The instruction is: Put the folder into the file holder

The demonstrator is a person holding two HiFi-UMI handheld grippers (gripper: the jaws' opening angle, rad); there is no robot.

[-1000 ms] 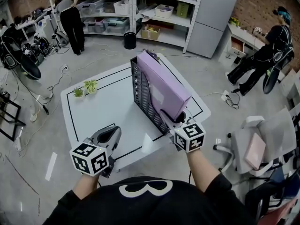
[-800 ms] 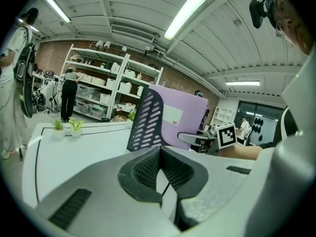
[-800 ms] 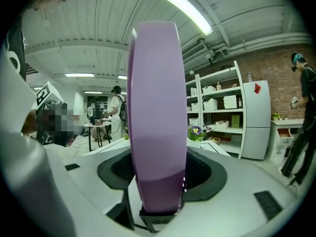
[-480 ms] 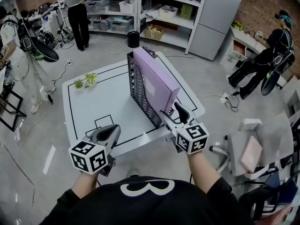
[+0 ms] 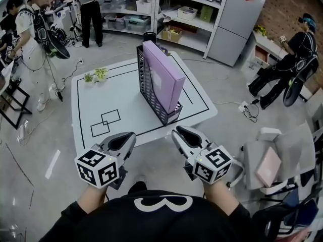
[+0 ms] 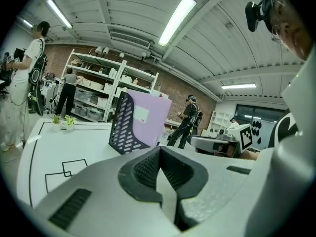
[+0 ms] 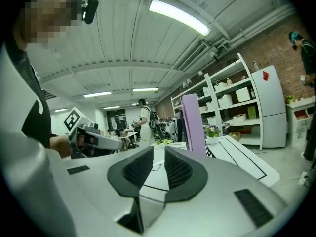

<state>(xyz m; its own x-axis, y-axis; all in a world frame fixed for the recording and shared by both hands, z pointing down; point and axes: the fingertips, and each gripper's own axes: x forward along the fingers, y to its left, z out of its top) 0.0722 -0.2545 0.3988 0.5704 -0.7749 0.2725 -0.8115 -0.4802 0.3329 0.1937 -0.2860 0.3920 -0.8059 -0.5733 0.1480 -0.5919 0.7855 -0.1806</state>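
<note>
Both empty: left gripper (image 5: 127,135) sat pinched together, right gripper (image 5: 177,131) narrowly apart, just closing; a bump might topple the mesh file holder (image 5: 149,92) and purple folder (image 5: 164,77).

Grey floor (image 5: 45,135); white shelving (image 5: 166,4), tall grey cabinet (image 5: 236,24) along brick wall (image 5: 285,1); strip lights (image 6: 177,19) overhead.

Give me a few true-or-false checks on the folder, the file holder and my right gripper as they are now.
1. The purple folder stands inside the black file holder. True.
2. The right gripper grips the folder. False: its jaws have just been closing with nothing between them, and it is clear of the folder.
3. Two small potted plants sit near the far left corner of the table. True.
4. The file holder lies tipped on its side. False: it stands upright.
</note>
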